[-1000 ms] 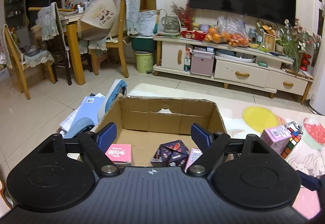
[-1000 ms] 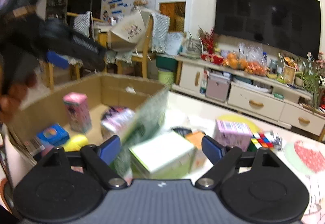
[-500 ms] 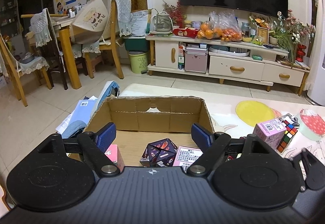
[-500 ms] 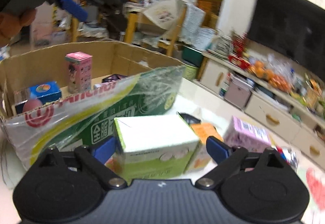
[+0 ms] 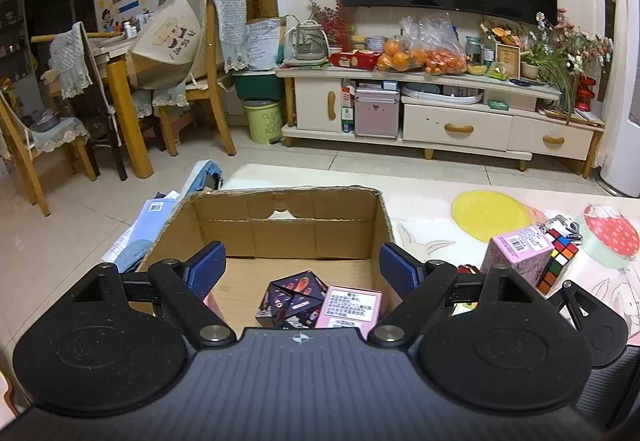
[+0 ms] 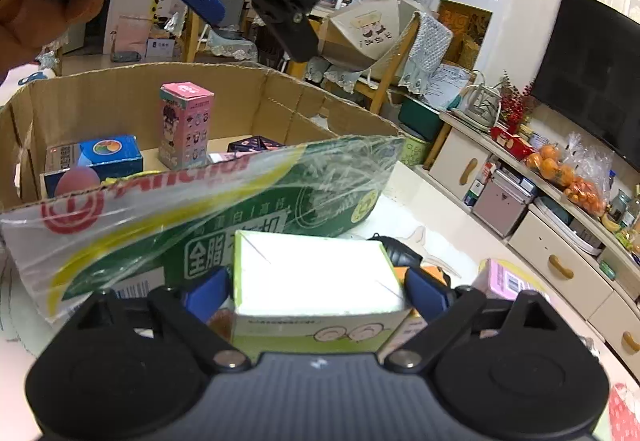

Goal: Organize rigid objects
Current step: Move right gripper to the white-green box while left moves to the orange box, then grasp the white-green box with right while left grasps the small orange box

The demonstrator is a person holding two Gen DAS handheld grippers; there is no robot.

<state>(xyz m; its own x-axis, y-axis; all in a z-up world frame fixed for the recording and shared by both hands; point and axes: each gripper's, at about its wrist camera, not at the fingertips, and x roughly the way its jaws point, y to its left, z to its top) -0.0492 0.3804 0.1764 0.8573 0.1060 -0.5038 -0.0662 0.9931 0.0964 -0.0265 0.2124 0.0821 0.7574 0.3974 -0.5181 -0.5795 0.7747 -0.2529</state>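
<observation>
At the bottom centre of the right wrist view, a green-and-white carton [image 6: 316, 281] is framed by the closing right gripper [image 6: 316, 291]; its long axis runs across the frame, its smooth white top upward. Contact with the pads cannot be told. Behind it stands the corrugated cardboard box [image 6: 280, 97]. Above the box, the left gripper [image 5: 302, 269] is held spread and empty.
</observation>
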